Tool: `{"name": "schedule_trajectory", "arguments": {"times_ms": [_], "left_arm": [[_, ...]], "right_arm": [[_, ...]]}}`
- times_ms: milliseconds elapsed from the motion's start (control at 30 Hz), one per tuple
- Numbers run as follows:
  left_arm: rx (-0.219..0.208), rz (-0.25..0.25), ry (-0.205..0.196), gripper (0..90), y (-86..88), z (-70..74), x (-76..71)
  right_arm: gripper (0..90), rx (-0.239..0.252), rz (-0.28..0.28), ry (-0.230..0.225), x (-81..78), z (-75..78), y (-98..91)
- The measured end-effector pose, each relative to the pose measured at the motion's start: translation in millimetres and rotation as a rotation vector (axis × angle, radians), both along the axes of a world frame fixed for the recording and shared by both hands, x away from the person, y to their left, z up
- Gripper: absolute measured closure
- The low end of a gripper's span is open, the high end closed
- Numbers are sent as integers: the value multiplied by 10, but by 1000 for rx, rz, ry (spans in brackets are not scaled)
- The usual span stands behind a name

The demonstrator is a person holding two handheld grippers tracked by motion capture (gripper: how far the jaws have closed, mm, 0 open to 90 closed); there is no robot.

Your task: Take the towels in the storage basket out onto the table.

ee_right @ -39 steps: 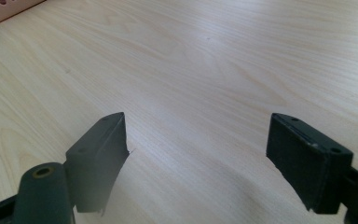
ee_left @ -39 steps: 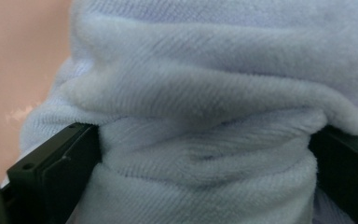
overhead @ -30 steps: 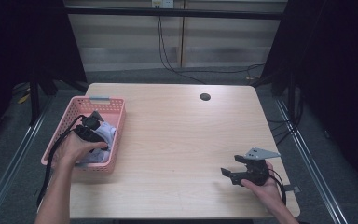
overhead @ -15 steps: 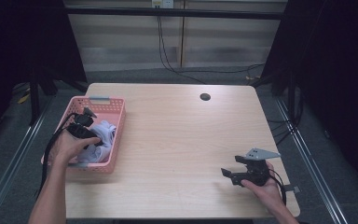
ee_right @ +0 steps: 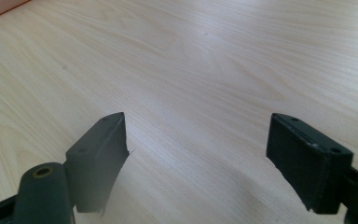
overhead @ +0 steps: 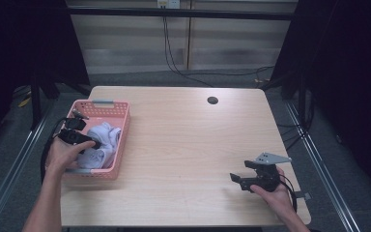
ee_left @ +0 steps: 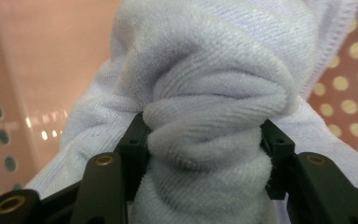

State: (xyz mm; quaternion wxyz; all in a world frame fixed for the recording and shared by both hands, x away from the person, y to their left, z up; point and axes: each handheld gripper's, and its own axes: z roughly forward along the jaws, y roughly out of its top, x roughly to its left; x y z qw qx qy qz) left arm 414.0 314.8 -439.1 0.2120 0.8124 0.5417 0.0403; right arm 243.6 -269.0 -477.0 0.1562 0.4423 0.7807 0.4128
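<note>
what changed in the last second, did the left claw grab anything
The left claw slid toward the basket's near left side, its jaws just closing onto a bunched fold of the pale towel, which they now squeeze. The right claw kept its place, open over the bare table. The basket did not move.

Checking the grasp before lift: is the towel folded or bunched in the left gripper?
Bunched. The pale lilac towel bulges in thick folds, pinched between the left gripper jaws, which have just been closing, inside the pink basket.
</note>
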Motion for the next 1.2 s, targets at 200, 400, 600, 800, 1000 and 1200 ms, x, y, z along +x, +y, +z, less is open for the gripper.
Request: {"name": "schedule_trajectory", "arguments": {"times_ms": [200, 400, 600, 800, 1000, 1200], "left_arm": [[-112, 51, -63, 487, 208, 136, -98], [-182, 42, -105, 486, 292, 275, -164], [-226, 51, -152, 484, 325, 412, -219], [-244, 51, -183, 483, 393, 505, -250], [-280, 61, -227, 482, 402, 628, -291], [-281, 58, -230, 482, 428, 708, -323]], "right_arm": [[199, 1, 0, 2, 1, 1, 1], [199, 4, -4, 6, 10, -4, 1], [199, 3, -3, 8, 1, 2, 0], [199, 10, -2, 6, -6, 7, -2], [198, 12, -7, 7, -6, 8, -9], [198, 15, -6, 7, -9, 12, -14]]}}
